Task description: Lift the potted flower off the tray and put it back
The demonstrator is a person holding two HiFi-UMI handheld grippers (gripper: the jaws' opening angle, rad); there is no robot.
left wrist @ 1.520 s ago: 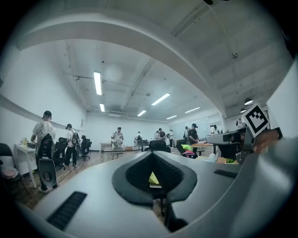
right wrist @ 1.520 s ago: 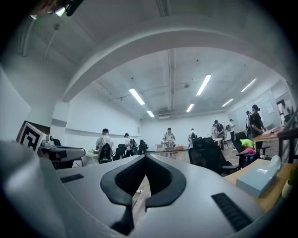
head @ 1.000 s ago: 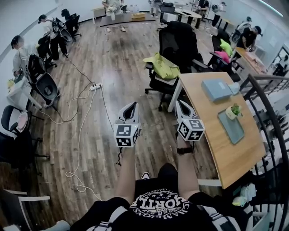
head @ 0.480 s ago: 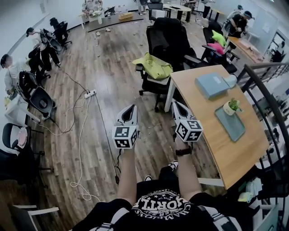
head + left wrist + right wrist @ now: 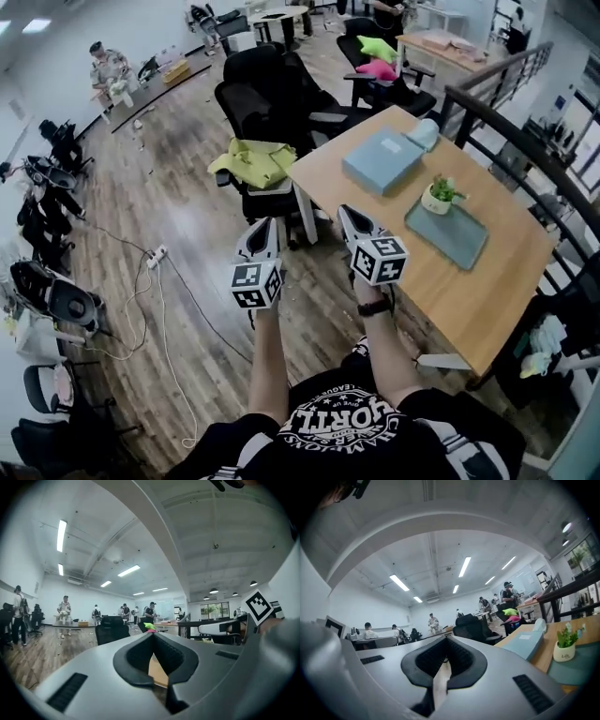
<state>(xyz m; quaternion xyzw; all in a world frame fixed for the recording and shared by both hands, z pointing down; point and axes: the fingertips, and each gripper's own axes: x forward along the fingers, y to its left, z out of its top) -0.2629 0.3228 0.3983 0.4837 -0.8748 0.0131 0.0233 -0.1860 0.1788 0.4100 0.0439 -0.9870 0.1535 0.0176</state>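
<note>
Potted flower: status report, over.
Left claw shut, empty; right claw shut, empty. Flower on tray, untouched. Box beside tray, path looks clear.

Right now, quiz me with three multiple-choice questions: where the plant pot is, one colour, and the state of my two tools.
1. The small white pot with the green plant stands: A on the flat grey-green tray; B on the floor; C on a windowsill.
2. The cloth on the black office chair is: A red; B yellow-green; C white.
3. The left tool and right tool are: A both open; B holding the pot; C both shut, empty.
Answers: A, its base sits on the tray; B, seen in the head view; C, jaws together, nothing between.
</note>
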